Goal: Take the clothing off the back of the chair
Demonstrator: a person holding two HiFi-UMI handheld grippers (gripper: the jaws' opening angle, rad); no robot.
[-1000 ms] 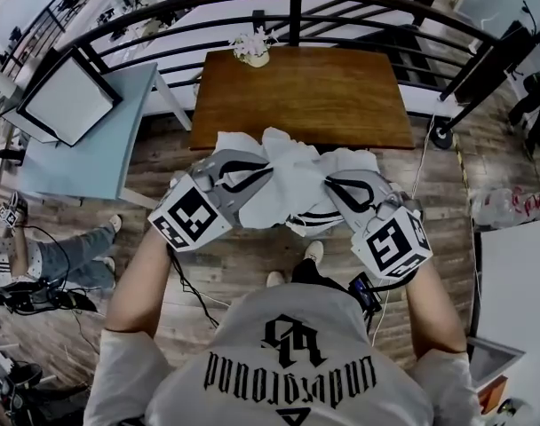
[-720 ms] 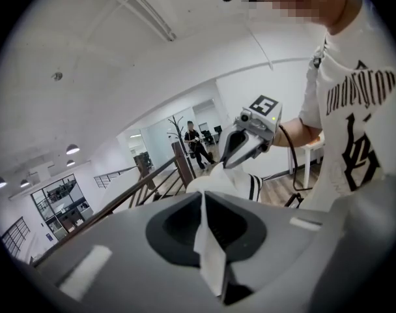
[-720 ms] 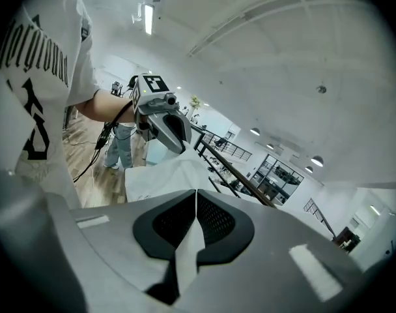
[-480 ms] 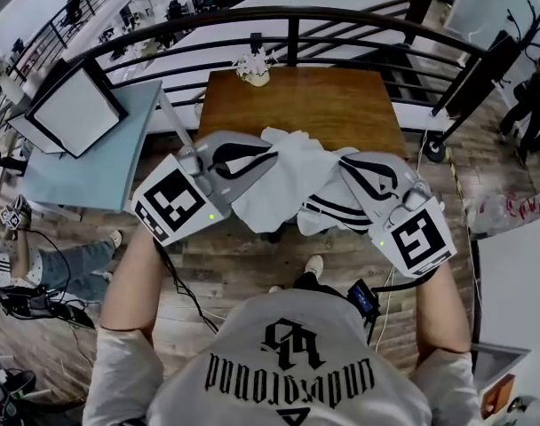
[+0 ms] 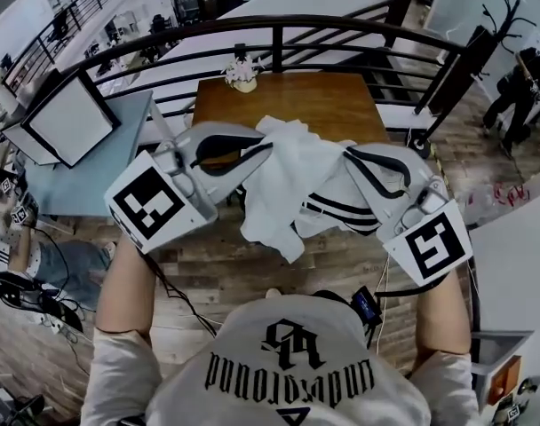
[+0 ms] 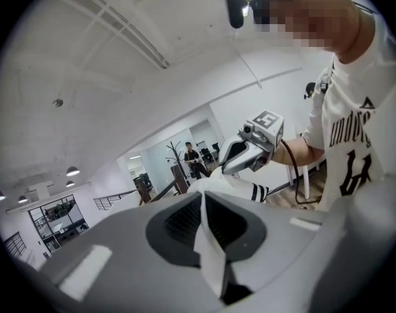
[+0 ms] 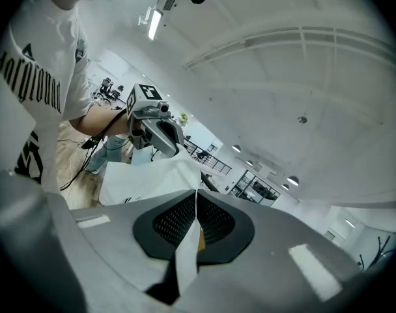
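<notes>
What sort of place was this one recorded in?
Probably an indoor office or lab, perhaps on a mezzanine: a black metal railing curves behind the wooden table, with a coat stand and glass partitions beyond.

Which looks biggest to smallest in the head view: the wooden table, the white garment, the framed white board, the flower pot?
1. Wooden table and white garment: about alike; the garment is nearer the camera, so I leave them unranked.
2. Framed white board.
3. Flower pot, smallest.
</notes>
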